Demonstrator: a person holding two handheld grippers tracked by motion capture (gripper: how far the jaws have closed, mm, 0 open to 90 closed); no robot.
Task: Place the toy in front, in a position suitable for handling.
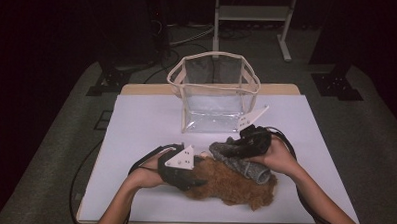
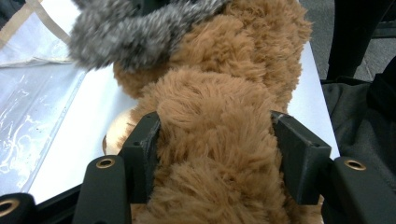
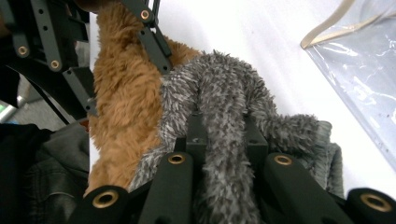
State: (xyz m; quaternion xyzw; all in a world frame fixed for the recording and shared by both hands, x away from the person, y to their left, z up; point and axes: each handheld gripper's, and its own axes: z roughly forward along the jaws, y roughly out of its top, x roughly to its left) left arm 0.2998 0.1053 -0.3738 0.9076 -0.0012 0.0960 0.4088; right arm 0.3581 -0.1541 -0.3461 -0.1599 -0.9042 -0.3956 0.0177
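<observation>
1. Brown plush, the fuzzy brown piece [image 1: 229, 185], is lying at the lower centre of the high view on the white table [image 1: 146, 120], and I am holding its near end with the left gripper [image 1: 191, 179], whose jaws are clamped on a thick fold of that fur in the left gripper view [image 2: 215, 140].
2. I am gripping the grey fuzzy piece [image 1: 242, 161] with the right gripper [image 1: 240, 143]; in the right gripper view its jaws are pinched together on a narrow grey strand [image 3: 224, 140], with the rest of the grey pile draped over the brown one.
3. I am judging the step in hand to be separating the two pieces, likely so that one can go into the clear bag [image 1: 214, 92] standing open at the upper centre of the high view, just beyond the right gripper.
4. To do this well, I am planning to keep the left gripper pressing down as an anchor while lifting the right one slowly upward and toward the bag, since the fibres may cling.
5. I am watching the thin grey strand: a small pinch could slip, so a steady, unhurried pull seems wise.
6. I am aiming to clear the bag's cream rim [image 1: 213, 55] before lowering, as the soft walls could fold inward.
</observation>
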